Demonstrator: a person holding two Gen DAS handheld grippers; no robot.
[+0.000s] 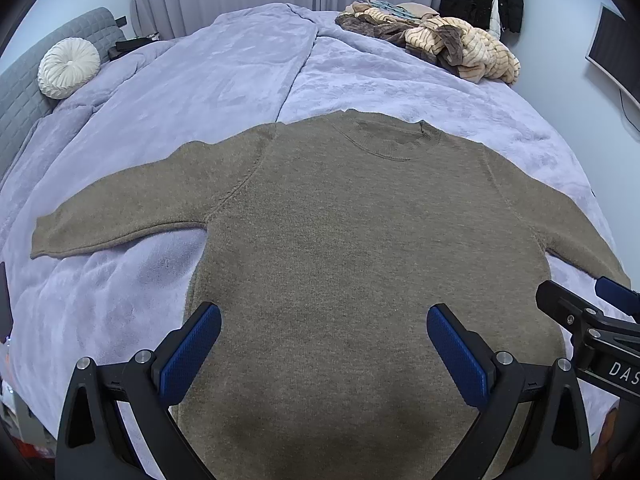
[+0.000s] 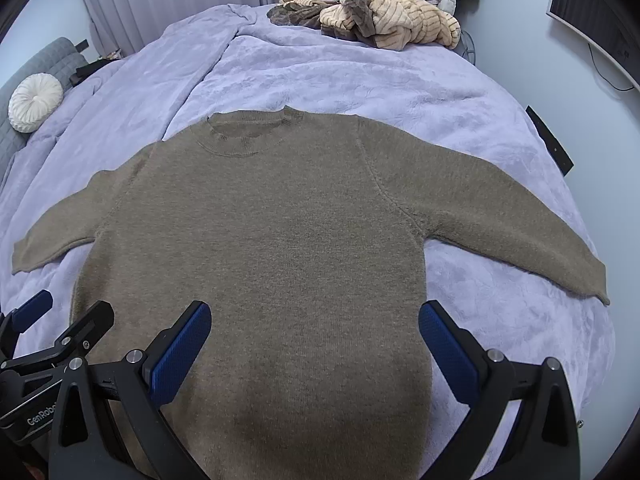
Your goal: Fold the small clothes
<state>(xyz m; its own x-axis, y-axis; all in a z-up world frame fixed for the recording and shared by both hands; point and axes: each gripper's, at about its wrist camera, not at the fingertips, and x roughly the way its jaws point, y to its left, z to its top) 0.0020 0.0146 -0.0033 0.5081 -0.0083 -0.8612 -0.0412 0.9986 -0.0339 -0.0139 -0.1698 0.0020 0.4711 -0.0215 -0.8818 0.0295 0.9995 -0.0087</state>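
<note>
Two tongs hover side by side above the near hem of a brown sweater [image 1: 344, 240], both spread wide and pinching nothing. The sweater lies flat and face up on a lavender blanket [image 1: 224, 76] that covers the bed, its collar pointing to 12 o'clock and its sleeves stretched out toward 9 and 3 o'clock. The left tongs [image 1: 324, 354] sit over the lower body of the sweater, and in that view the right tongs [image 1: 588, 312] show at 4 o'clock. From the right wrist camera the right tongs [image 2: 314, 350] hang over the same lower part, with the left tongs [image 2: 60, 320] at 8 o'clock. At 1 o'clock on the far edge of the bed lies a pile of clothes [image 1: 436, 44] in beige and brown. At 10 o'clock a round white cushion [image 1: 68, 67] leans on the grey headboard [image 1: 24, 108].
</note>
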